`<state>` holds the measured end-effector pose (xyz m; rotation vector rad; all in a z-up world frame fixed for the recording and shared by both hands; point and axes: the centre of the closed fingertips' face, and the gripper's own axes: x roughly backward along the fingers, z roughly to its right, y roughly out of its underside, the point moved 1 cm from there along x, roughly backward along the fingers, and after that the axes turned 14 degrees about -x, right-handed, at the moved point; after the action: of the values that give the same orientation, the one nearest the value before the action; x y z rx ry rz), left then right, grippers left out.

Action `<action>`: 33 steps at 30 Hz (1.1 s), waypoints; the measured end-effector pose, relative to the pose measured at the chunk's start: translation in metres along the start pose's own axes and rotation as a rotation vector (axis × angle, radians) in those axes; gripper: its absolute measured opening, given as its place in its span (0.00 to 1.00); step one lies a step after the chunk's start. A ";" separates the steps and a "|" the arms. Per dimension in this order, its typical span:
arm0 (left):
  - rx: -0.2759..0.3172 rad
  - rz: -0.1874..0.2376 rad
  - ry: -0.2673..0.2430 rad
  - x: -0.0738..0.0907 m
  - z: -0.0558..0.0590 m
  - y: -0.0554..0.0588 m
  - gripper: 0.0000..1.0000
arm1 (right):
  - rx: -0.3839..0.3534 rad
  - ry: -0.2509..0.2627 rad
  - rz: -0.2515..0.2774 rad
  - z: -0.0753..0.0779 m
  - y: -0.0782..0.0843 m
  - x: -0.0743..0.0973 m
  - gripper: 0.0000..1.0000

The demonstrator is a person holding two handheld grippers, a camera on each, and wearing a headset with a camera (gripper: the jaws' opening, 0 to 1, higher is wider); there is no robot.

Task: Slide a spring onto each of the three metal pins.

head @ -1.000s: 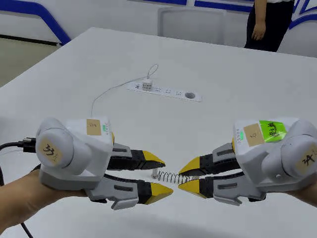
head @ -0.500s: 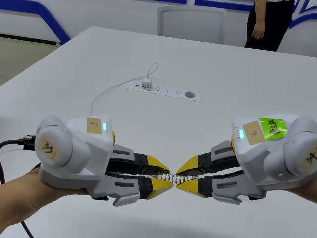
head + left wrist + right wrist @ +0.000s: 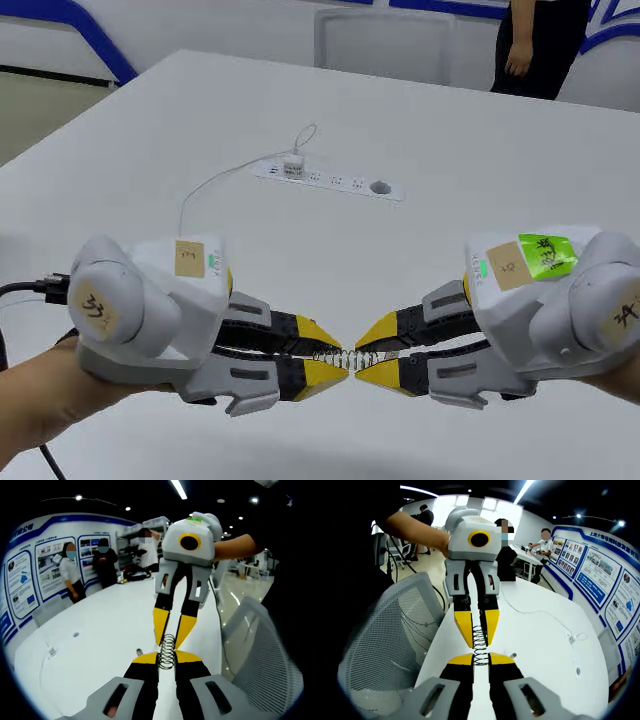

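Spring point(image 3: 347, 357): spans the meeting tips, left gripper point(image 3: 337, 359) clamped on one end, right gripper point(image 3: 361, 361) clamped on the other. Step, judged: threading a pin, itself hidden; next, push it straight toward the left jaws.

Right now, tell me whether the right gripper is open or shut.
Shut: the right gripper pinches one end of the spring between its yellow-tipped fingers.
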<state>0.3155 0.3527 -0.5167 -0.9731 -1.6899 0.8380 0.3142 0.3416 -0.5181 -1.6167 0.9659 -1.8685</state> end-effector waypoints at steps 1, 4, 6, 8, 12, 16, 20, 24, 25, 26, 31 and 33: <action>-0.004 0.000 0.002 0.000 0.000 0.000 0.11 | 0.000 -0.001 -0.002 0.000 0.000 0.000 0.11; -0.020 0.001 0.016 0.000 0.003 0.000 0.11 | -0.015 -0.015 -0.010 -0.002 0.001 0.000 0.11; -0.033 -0.002 0.024 -0.001 0.005 -0.001 0.11 | -0.032 -0.020 -0.013 -0.002 0.002 0.000 0.12; -0.038 0.000 0.031 -0.001 0.006 -0.002 0.10 | -0.053 -0.027 -0.015 -0.003 0.002 0.000 0.12; -0.040 0.015 0.036 -0.001 0.006 -0.005 0.10 | -0.074 -0.029 -0.026 -0.002 0.005 0.000 0.14; -0.046 0.013 0.028 0.000 0.004 -0.004 0.10 | -0.078 -0.032 -0.035 -0.002 0.007 0.001 0.15; -0.045 0.010 0.030 0.001 0.004 -0.003 0.11 | -0.090 -0.039 -0.039 -0.002 0.009 0.000 0.14; -0.050 0.003 0.030 0.001 0.006 -0.001 0.11 | -0.087 -0.040 -0.036 -0.002 0.008 0.001 0.11; -0.050 0.003 0.029 0.001 0.005 -0.001 0.11 | -0.090 -0.042 -0.033 -0.002 0.008 0.001 0.11; -0.050 0.003 0.029 0.001 0.005 -0.001 0.11 | -0.098 -0.045 -0.027 -0.002 0.007 0.002 0.11; -0.056 -0.001 0.029 0.001 0.005 -0.001 0.11 | -0.106 -0.052 -0.006 -0.003 0.003 0.006 0.11; -0.057 0.000 0.030 0.001 0.006 -0.001 0.11 | -0.105 -0.054 -0.004 -0.004 0.002 0.006 0.11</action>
<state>0.3096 0.3524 -0.5167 -1.0195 -1.6964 0.7745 0.3094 0.3362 -0.5156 -1.7217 1.0536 -1.7940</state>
